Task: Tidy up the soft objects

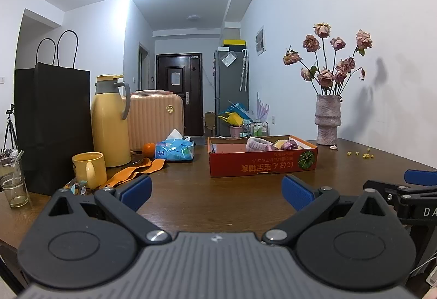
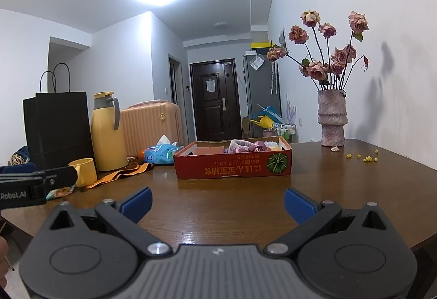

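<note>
Both tools, left tool (image 1: 215, 194) and right tool (image 2: 217, 203), are hovering wide and empty while the light, squashy cloth bundle (image 2: 240, 145) in the box (image 2: 232, 166) is likely wanting a pinch at its bulging top.

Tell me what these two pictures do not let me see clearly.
- Box contents: both views, the front wall hides all but the tops of the soft items.
- Bag contents: both views, its dark side hides them.
- Yellow bits by the vase: too small to identify.
- Snack packet: left view, the left gripper covers it.
</note>
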### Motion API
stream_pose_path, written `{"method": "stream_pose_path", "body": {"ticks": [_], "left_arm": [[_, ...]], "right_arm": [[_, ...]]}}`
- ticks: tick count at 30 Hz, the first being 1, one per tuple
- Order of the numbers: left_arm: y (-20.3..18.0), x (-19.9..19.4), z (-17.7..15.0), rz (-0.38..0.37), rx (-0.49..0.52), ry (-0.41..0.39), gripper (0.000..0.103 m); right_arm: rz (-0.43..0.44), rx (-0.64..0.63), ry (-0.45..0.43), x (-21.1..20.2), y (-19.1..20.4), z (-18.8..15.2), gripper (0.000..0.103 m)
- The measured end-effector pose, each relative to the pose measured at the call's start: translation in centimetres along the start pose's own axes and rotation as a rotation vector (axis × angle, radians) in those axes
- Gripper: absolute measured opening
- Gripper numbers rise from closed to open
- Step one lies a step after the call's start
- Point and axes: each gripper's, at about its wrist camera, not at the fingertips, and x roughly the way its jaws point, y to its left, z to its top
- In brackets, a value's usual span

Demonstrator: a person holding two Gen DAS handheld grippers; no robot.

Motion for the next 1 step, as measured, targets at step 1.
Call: {"method": "stream_pose_path", "body": {"ticks": [1], "left_arm": [[-0.05,-0.02,-0.02,0.000,0.002,0.000,0.103]], "right_arm": [[-0.001,0.000,0.000,0.01,0.00,0.01,0.103]]}}
